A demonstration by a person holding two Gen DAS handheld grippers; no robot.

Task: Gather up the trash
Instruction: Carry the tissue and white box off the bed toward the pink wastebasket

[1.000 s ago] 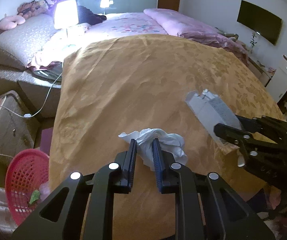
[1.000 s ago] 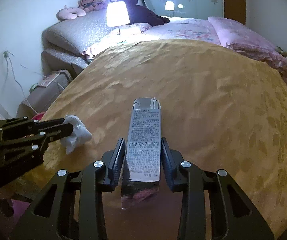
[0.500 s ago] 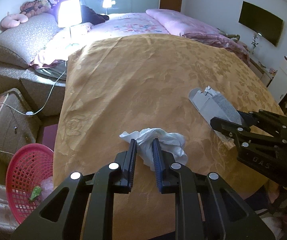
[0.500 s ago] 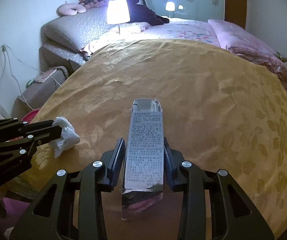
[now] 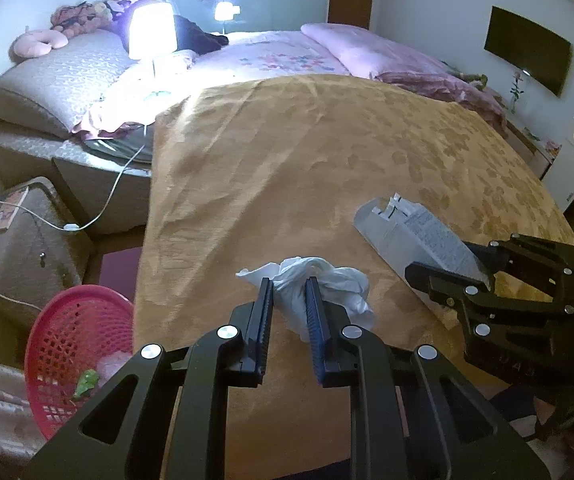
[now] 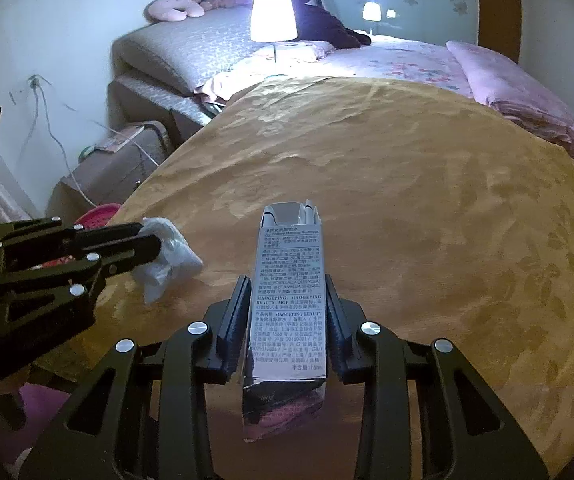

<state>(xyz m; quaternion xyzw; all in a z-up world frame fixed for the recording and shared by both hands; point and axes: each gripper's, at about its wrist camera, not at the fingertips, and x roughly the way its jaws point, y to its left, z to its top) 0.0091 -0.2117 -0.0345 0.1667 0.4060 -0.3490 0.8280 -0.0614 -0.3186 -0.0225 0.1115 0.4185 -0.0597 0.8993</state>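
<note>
A crumpled white tissue (image 5: 319, 288) is pinched in my left gripper (image 5: 289, 286), which is shut on it above the near end of the gold bedspread (image 5: 307, 152). A long silver carton with printed text (image 6: 289, 304) is clamped between the pads of my right gripper (image 6: 287, 284), its open top pointing away from me. In the right wrist view the left gripper (image 6: 145, 242) shows at the left with the tissue (image 6: 165, 264). In the left wrist view the right gripper (image 5: 443, 270) holds the carton (image 5: 411, 234) at the right.
A pink mesh basket (image 5: 73, 352) with some scraps inside stands on the floor left of the bed. A lit lamp (image 5: 151, 30), a grey sofa seat (image 5: 47, 84), cables and a brown box (image 5: 19, 248) lie further left. A dark screen (image 5: 527, 50) hangs on the right wall.
Both views have shifted slightly sideways, and the carton in the right gripper has rolled a little. Both grips are unchanged.
</note>
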